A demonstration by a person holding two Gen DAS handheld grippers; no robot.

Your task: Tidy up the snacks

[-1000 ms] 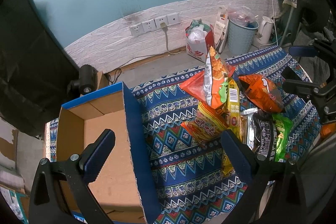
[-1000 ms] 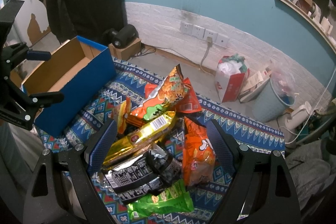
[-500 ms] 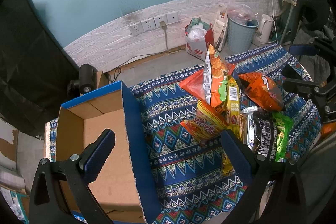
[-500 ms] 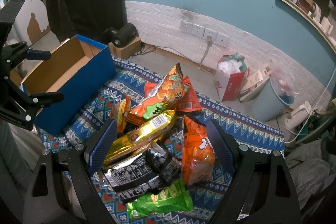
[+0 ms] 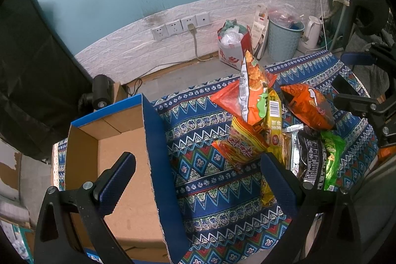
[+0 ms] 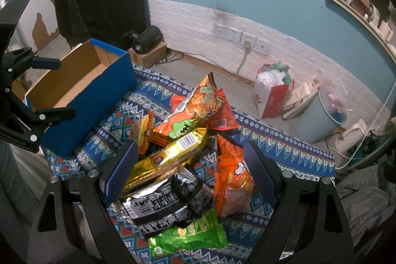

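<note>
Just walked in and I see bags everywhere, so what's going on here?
A person is sorting snacks with a two-finger tool in each hand. The right tool hangs open above a pile of snack bags on the patterned cloth. The left tool is open over the edge of the blue cardboard box, which looks empty. Nothing is gripped yet.

Snack packets in the pile: eight visible.
- Orange bags: three.
- Yellow-orange striped packet: one.
- Gold packet: one.
- Black packets: two.
- Green bag: one.

Boxes: one blue box, open top.

Grippers: two, left gripper and right gripper.

Wall sockets: four in a row.

Bins: one.

Kettles: one.
</note>
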